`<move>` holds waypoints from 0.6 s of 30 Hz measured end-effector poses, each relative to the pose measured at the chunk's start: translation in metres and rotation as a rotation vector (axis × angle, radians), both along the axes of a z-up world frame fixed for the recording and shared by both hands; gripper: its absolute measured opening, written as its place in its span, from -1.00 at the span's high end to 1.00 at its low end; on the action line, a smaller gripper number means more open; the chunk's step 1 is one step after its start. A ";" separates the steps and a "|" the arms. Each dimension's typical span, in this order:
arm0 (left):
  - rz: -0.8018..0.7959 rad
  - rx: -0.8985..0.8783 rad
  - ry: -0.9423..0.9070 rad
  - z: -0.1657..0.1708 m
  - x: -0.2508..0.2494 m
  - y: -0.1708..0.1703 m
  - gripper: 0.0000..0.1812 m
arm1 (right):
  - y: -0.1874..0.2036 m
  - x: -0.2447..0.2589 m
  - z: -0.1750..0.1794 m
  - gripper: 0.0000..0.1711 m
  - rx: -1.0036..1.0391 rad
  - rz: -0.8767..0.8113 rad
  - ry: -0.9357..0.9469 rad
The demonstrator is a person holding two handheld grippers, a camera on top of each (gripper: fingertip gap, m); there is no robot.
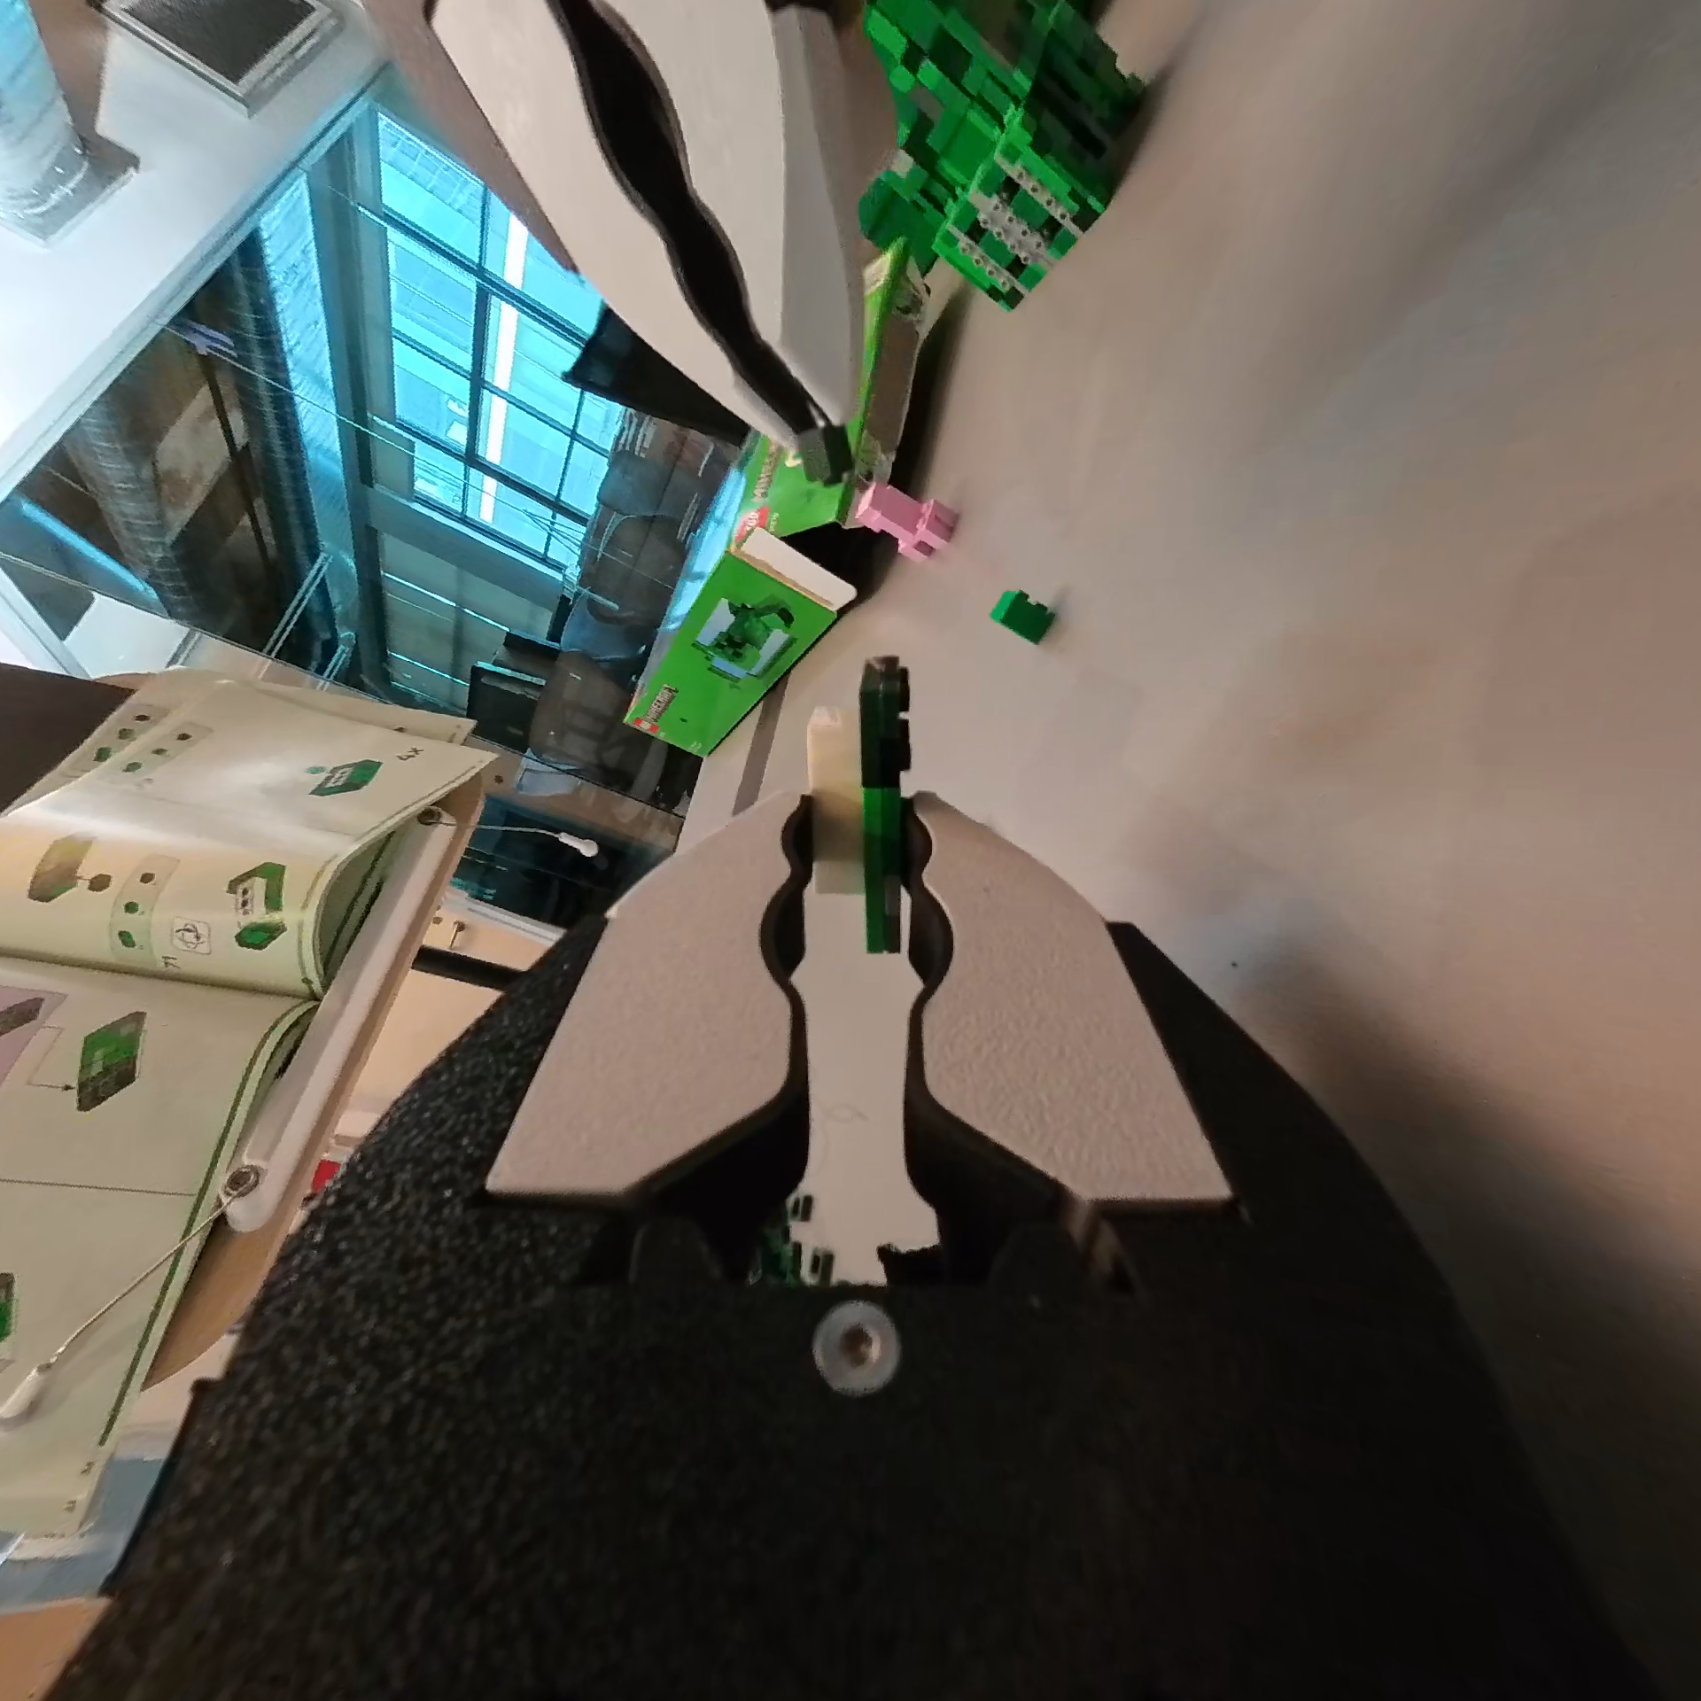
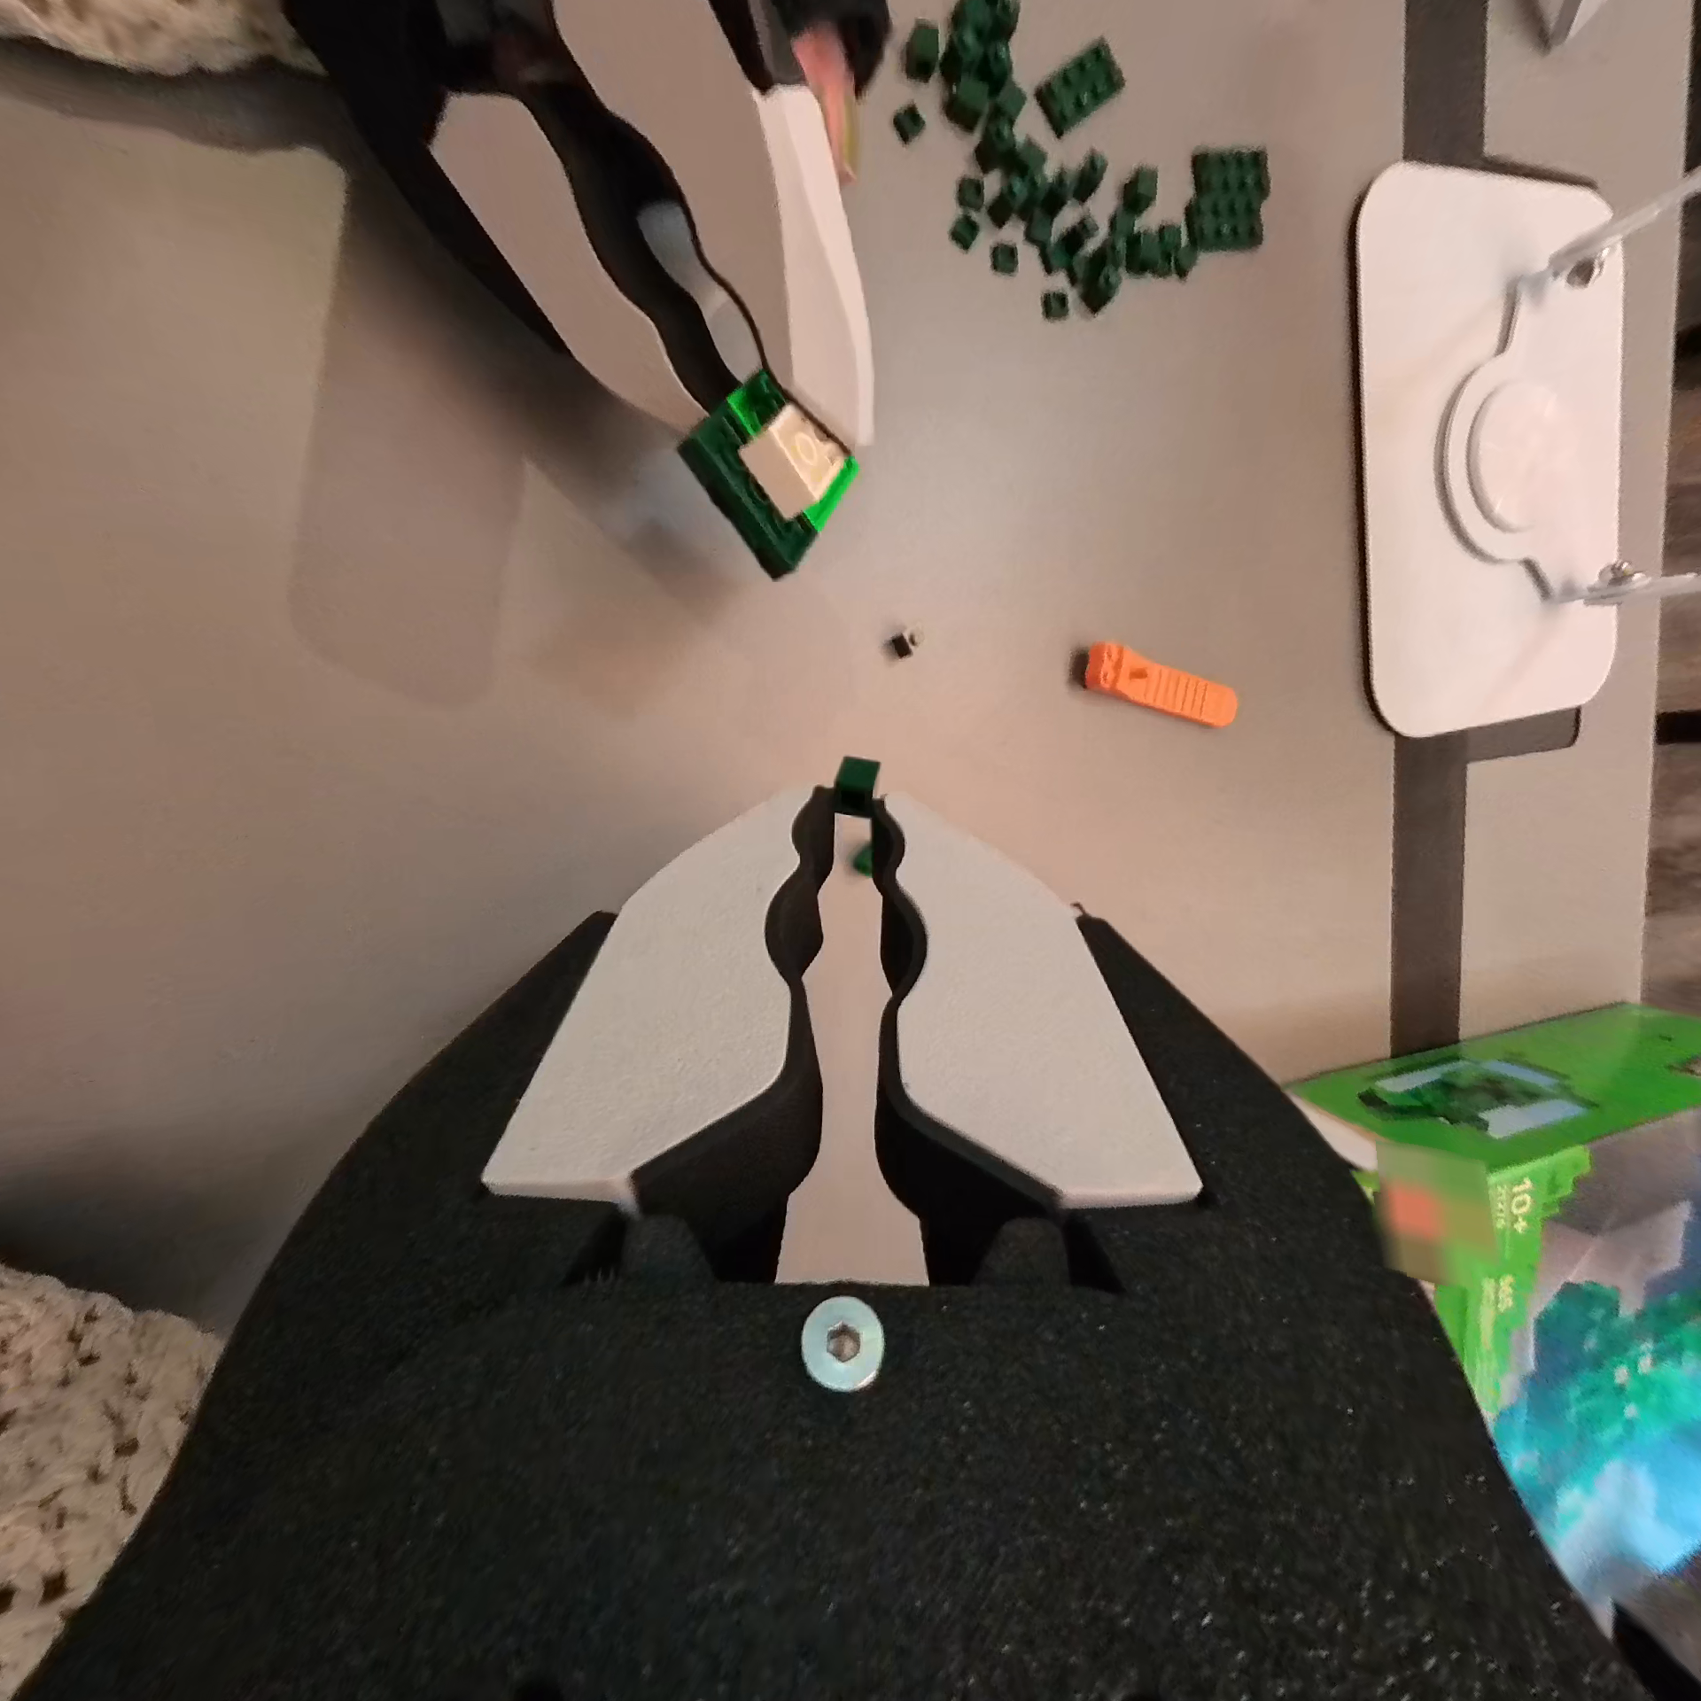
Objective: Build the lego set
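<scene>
My left gripper (image 1: 861, 815) is shut on a flat green plate assembly (image 1: 885, 736) with a white brick (image 1: 833, 810) on its side, held edge-on above the table. It also shows in the right wrist view (image 2: 773, 479), where the white brick sits on the plate's face. My right gripper (image 2: 851, 805) is shut on a small dark green brick (image 2: 854, 782) at its tips. In the left wrist view the right gripper (image 1: 824, 451) reaches in from above. A large green Lego build (image 1: 1003, 166) stands at the far side.
A pile of dark green pieces (image 2: 1086, 184), an orange brick separator (image 2: 1160, 686) and a tiny black piece (image 2: 900, 642) lie on the grey table. A pink figure (image 1: 907, 525), a loose green brick (image 1: 1022, 615), the green box (image 1: 736, 644) and the open instruction booklet (image 1: 184, 874) are nearby. There is about 8 cm between the tips of the two grippers. The tiny black piece (image 2: 900, 642) sits 8 cm or so from the ends of my left fingers.
</scene>
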State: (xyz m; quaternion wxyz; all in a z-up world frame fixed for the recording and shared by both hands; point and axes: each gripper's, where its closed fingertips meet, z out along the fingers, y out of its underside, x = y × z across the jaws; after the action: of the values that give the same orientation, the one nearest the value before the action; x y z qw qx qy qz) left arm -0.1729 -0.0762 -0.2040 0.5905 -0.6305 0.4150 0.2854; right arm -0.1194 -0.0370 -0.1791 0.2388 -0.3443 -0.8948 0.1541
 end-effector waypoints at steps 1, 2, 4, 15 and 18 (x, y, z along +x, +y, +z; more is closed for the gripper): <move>-0.005 0.007 -0.011 0.001 0.001 0.000 0.81 | -0.004 0.000 0.003 0.91 -0.008 0.016 0.012; -0.025 0.009 -0.021 0.002 0.003 -0.001 0.81 | -0.008 -0.001 0.005 0.91 -0.013 0.033 0.024; -0.059 0.014 -0.033 0.002 0.008 -0.002 0.81 | -0.016 -0.002 0.008 0.92 -0.023 0.071 0.044; -0.195 -0.034 0.019 -0.008 0.033 -0.008 0.81 | -0.035 0.013 -0.010 0.91 -0.138 0.111 -0.134; -0.242 -0.027 -0.053 -0.002 0.037 -0.012 0.82 | -0.039 0.012 -0.008 0.91 -0.170 0.129 -0.122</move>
State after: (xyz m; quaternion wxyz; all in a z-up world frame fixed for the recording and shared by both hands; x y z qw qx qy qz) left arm -0.1357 -0.0883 -0.2059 0.6229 -0.5911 0.4760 0.1897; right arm -0.1076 -0.0756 -0.1875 0.1433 -0.3139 -0.9116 0.2234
